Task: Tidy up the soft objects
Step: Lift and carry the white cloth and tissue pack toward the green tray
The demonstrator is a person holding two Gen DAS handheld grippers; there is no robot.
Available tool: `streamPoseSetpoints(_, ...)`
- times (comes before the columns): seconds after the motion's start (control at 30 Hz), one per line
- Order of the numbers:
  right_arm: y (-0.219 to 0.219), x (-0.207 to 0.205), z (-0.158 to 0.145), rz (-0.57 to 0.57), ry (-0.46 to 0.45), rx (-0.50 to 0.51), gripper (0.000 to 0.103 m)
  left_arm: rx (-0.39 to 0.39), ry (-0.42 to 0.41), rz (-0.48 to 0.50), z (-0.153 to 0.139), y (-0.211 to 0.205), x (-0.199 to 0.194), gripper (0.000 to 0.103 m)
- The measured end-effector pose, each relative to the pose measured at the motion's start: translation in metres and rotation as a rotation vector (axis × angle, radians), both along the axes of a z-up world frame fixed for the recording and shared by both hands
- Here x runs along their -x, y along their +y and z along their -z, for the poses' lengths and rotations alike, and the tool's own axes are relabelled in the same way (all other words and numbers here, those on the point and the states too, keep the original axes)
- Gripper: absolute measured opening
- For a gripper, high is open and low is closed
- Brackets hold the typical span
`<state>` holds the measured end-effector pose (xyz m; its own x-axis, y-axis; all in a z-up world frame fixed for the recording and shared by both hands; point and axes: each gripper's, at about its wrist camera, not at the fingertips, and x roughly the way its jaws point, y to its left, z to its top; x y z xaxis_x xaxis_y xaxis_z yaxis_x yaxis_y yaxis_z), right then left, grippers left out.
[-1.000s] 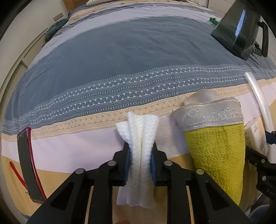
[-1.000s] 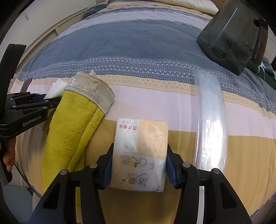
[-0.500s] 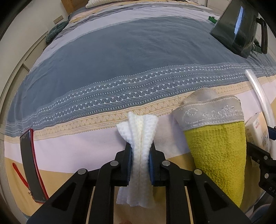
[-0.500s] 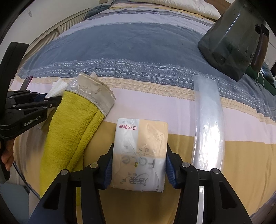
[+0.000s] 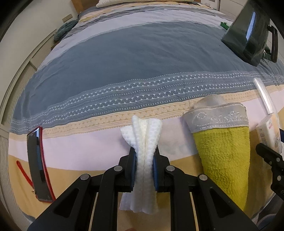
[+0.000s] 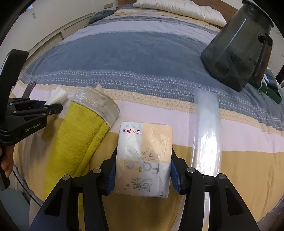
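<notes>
My left gripper [image 5: 144,166] is shut on a folded white waffle cloth [image 5: 144,142], which stands squeezed between the blue pads above the bedspread. A rolled yellow towel [image 5: 223,151] with a grey embroidered band lies just right of it; it also shows in the right wrist view [image 6: 83,136]. My right gripper [image 6: 142,172] is shut on a tissue pack [image 6: 144,154] in clear wrap, lying on the bed between the towel and a clear plastic roll [image 6: 206,131]. The left gripper [image 6: 44,109] and the white cloth [image 6: 57,96] show at the left of the right wrist view.
The striped bedspread [image 5: 133,58] stretches ahead. A dark smoked jug [image 6: 236,51] with a handle stands at the far right. A red-cased phone [image 5: 38,165] with a red strap lies near the left edge of the bed. A pillow [image 6: 177,8] lies at the far end.
My left gripper's pads have squeezed the white cloth tighter. Both views have lifted and drawn back slightly. The tissue pack stays held in the right gripper.
</notes>
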<state>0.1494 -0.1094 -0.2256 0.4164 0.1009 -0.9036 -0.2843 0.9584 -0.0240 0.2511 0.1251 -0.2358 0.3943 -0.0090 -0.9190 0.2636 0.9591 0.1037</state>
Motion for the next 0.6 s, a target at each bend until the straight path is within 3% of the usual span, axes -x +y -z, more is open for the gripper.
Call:
streamPoseSetpoints(0.23,0.0,0.006,-0.02,-0.01,-0.045,-0.015,0.049,0.004,-0.031,-0.049,-0.02,0.011,0.008,0.013)
streamPoseSetpoints(0.6,-0.024,0.046,-0.083,-0.009,-0.173,-0.024,0.049,0.046,-0.124,-0.136,-0.071,0.021,0.037,0.013)
